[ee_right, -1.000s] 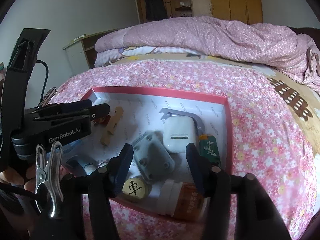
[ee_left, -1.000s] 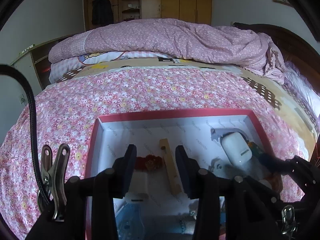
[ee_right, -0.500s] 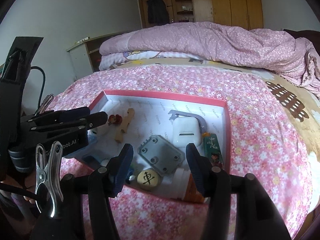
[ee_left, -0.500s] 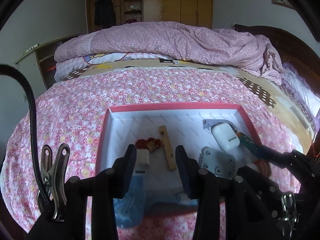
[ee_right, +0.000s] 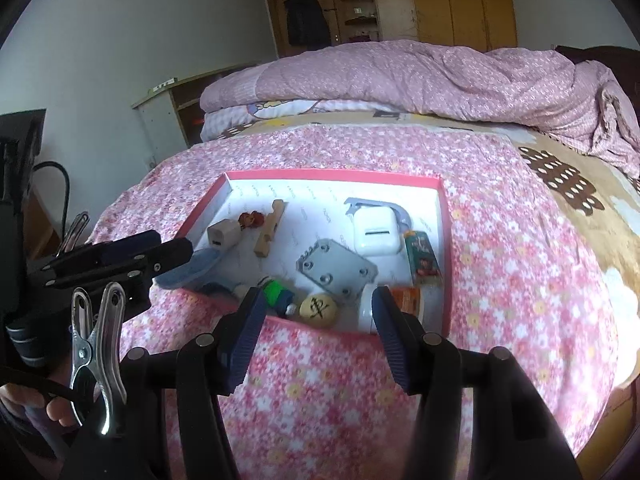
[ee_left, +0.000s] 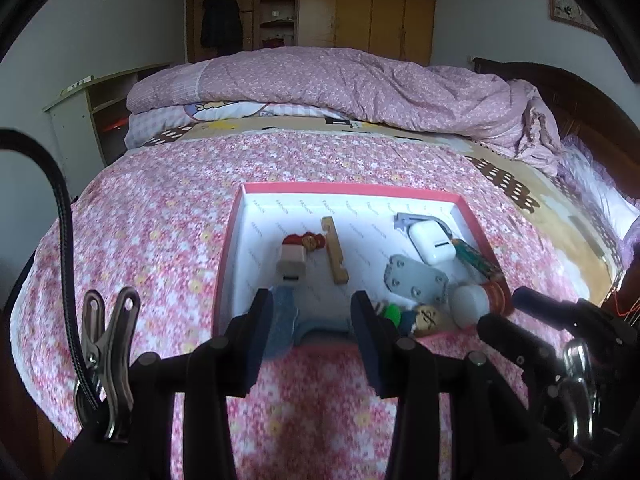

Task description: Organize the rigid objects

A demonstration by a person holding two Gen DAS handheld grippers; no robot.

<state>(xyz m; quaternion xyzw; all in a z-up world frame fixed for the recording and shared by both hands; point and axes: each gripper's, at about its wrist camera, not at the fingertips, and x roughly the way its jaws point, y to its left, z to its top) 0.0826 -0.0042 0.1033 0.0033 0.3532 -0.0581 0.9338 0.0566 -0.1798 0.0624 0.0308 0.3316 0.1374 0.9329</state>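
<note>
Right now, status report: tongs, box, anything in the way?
Both tongs, left and right, open, empty, short of the box. Items all inside box on the bedspread. Nothing in the way.

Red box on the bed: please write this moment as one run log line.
red box: holds small objects | left tool: open, empty | right tool: open, empty | both short of box

Bottle (ee_right: 370, 304) half behind right tool (ee_right: 316, 312)

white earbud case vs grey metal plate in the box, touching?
Apart. The right wrist view shows a strip of white box floor between the white earbud case and the grey metal plate; the left wrist view shows the same gap.
</note>
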